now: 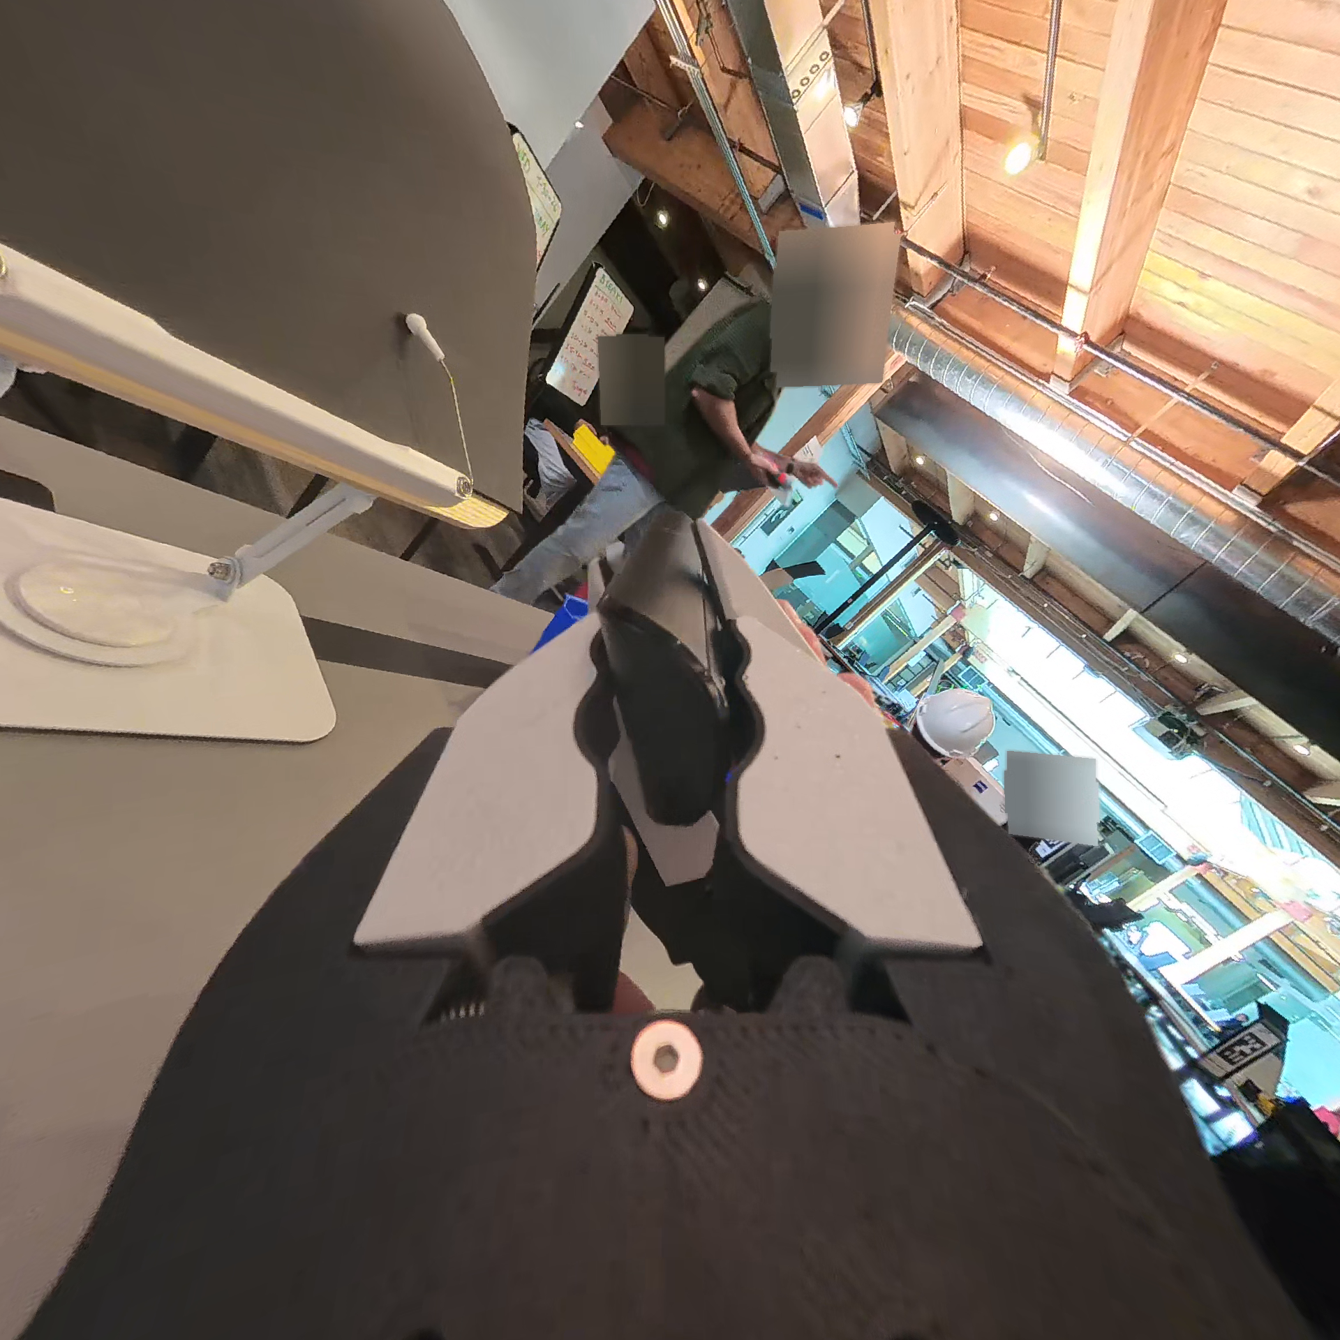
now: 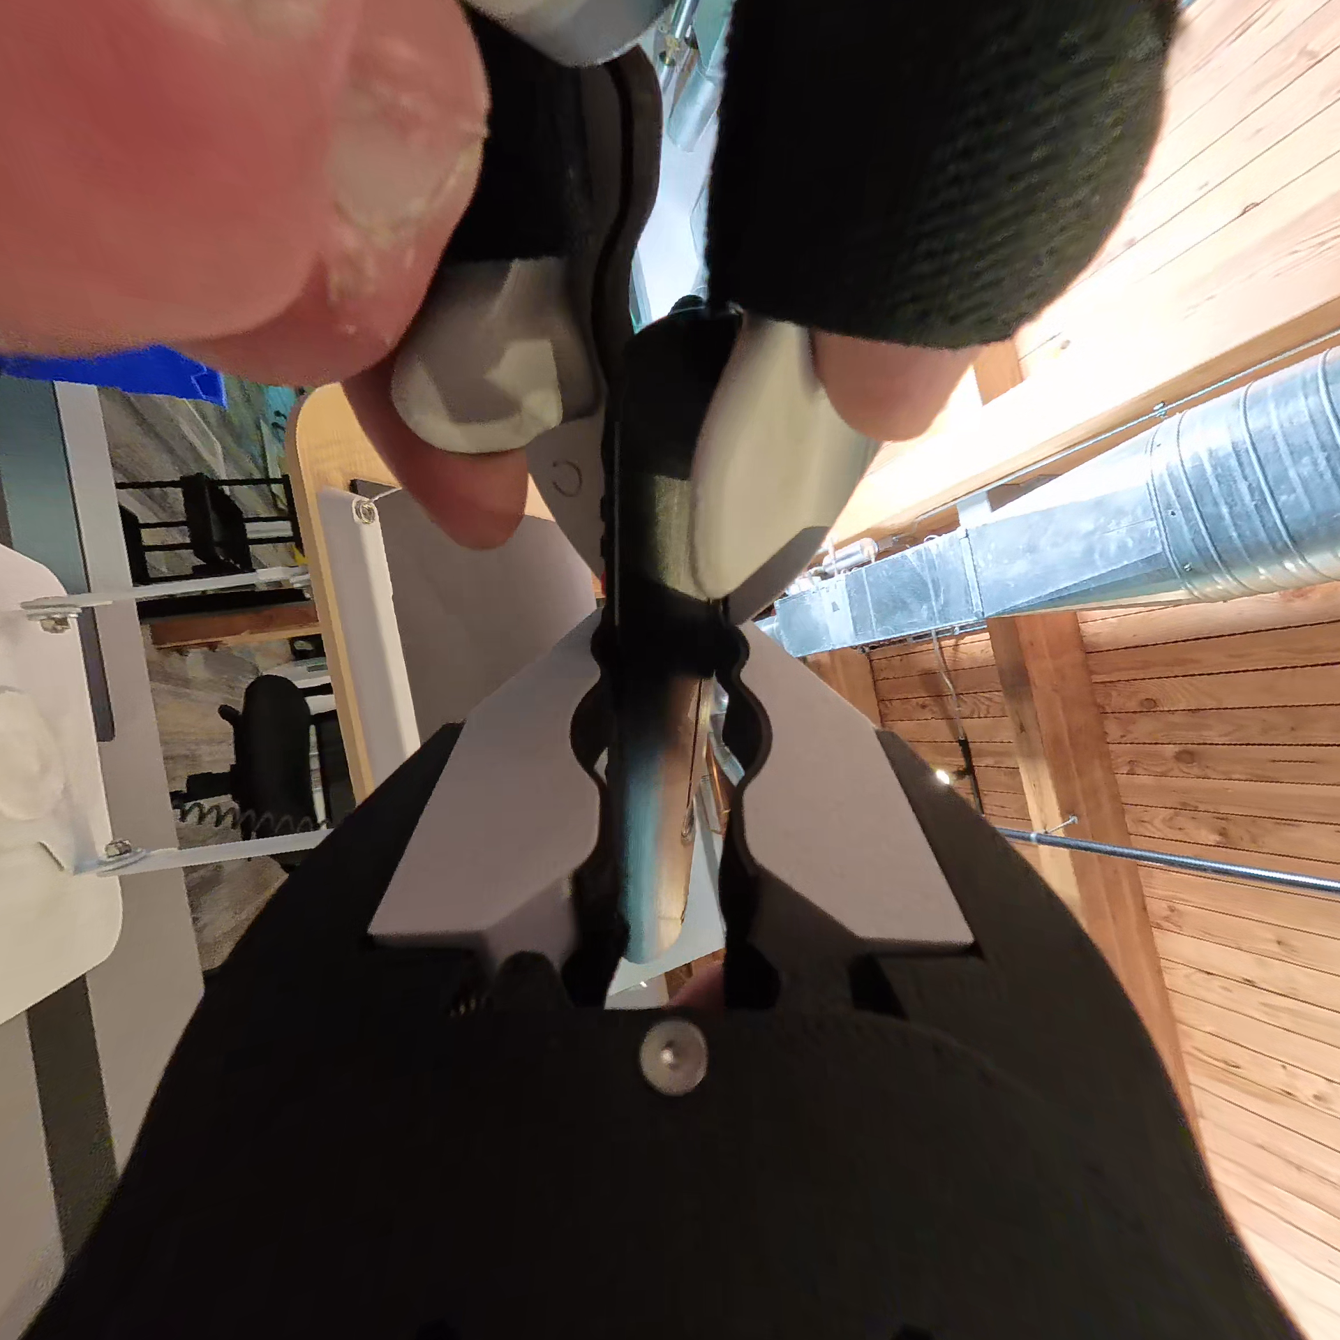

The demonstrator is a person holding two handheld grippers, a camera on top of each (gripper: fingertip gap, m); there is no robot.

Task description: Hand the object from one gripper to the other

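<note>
Only in right wrist view: bare fingers (image 2: 217,167), both claws (image 2: 663,645) (image 1: 671,638) clamped on black object (image 2: 656,725).

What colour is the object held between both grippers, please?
Glossy black object, clearest in the right wrist view.

Two whiteboards (image 1: 591,330) left of centre in the left wrist view bear coloured handwriting. A square black-and-white marker tag (image 1: 1246,1053) sits at lower right. The right wrist view shows no writing.

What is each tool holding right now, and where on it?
Both tools, left and right, clamp one dark elongated object, apparently at opposite ends.
</note>
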